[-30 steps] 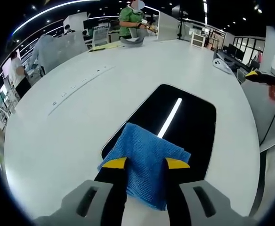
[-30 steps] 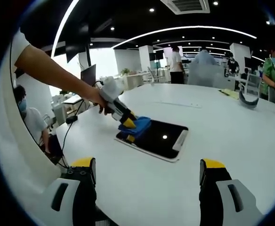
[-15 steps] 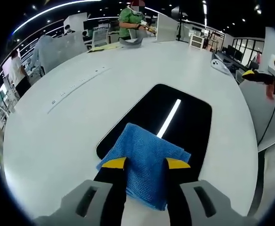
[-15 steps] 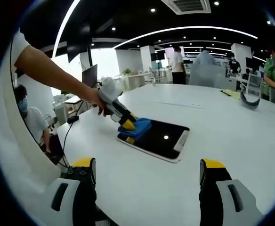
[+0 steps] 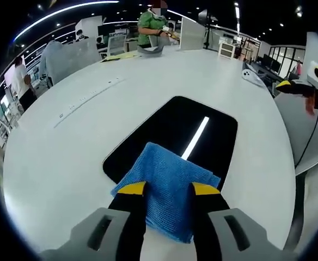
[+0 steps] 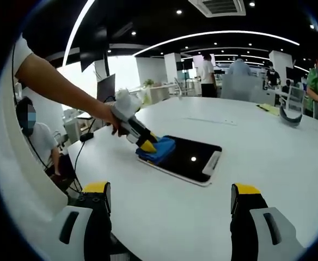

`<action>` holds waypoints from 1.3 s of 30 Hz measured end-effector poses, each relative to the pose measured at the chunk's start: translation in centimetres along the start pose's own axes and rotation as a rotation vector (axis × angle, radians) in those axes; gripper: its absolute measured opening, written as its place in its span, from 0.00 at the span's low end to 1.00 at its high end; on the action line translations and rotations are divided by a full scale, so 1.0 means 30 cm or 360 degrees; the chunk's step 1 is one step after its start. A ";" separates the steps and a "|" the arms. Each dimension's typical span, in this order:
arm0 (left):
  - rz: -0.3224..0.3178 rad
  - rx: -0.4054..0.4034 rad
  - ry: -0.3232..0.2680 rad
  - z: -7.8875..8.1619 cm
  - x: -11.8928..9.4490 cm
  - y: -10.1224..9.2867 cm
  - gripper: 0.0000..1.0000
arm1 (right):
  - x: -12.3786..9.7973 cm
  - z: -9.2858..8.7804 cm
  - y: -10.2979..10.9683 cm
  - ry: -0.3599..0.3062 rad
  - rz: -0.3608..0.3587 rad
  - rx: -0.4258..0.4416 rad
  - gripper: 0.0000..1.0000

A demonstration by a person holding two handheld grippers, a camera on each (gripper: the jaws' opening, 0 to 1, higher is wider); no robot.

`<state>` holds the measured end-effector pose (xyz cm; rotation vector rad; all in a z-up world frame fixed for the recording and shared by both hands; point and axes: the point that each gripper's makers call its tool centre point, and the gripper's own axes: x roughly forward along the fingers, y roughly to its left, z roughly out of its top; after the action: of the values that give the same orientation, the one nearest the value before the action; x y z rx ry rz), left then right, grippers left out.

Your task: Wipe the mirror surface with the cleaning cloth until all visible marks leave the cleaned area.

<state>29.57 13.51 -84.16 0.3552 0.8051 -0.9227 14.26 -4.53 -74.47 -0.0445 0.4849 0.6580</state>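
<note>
A dark rectangular mirror [image 5: 175, 136] lies flat on the round white table [image 5: 83, 136], a ceiling light reflected in it as a bright streak. My left gripper [image 5: 169, 189] is shut on a folded blue cloth [image 5: 167, 190], which rests on the mirror's near end. In the right gripper view the mirror [image 6: 189, 157] lies mid-table with the blue cloth [image 6: 159, 149] on its left end, held by the left gripper [image 6: 146, 144] in a person's hand. My right gripper [image 6: 169, 198] hovers open well short of the mirror, with nothing between its jaws.
A grey curved object [image 6: 287, 116] and yellow sheets [image 6: 263, 107] sit at the table's far side. Several people stand or sit around the room. A cable [image 6: 85, 147] hangs off the table's left edge. The right gripper [image 5: 306, 92] shows at the left gripper view's right edge.
The left gripper with the cloth has slid along the mirror's near end; the mirror shows further left in its view. The right gripper has stayed open and still.
</note>
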 end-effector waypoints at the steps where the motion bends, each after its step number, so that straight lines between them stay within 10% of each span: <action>1: 0.0001 -0.0001 -0.0001 0.000 -0.003 -0.004 0.29 | -0.001 -0.001 0.003 0.0000 0.0003 0.0003 0.91; 39: 0.0084 -0.0019 -0.0016 -0.037 -0.030 -0.076 0.27 | -0.028 -0.001 0.042 -0.0022 0.0053 -0.0075 0.91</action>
<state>26.88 13.37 -84.11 0.3596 0.7881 -0.8697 12.93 -4.02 -74.00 -0.0762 0.4579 0.7022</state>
